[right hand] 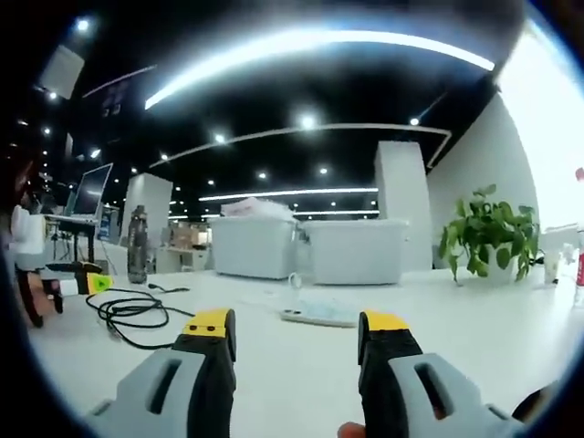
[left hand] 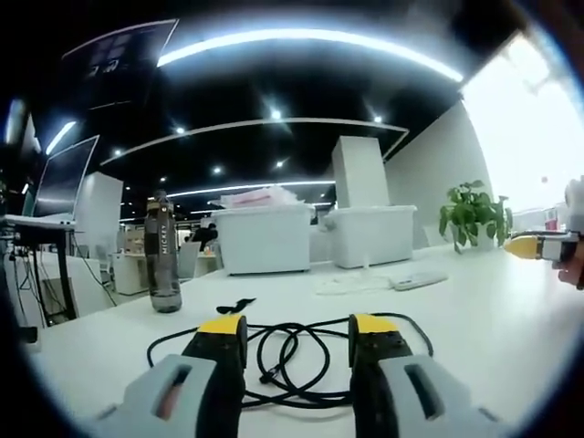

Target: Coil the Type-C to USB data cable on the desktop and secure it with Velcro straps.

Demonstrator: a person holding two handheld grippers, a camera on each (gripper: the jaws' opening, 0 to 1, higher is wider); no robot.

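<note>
In the left gripper view, the black cable is seen loosely looped on the white desk, directly at 12 o'clock of the left gripper, whose jaws are spread. The right gripper is likewise spread, with the cable lying off at 10 o'clock.

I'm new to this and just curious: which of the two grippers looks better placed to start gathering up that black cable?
Probably the left gripper: the black cable lies loosely looped on the desk right between its open jaws. From the right gripper, also open, the cable lies farther off, to the left.
</note>
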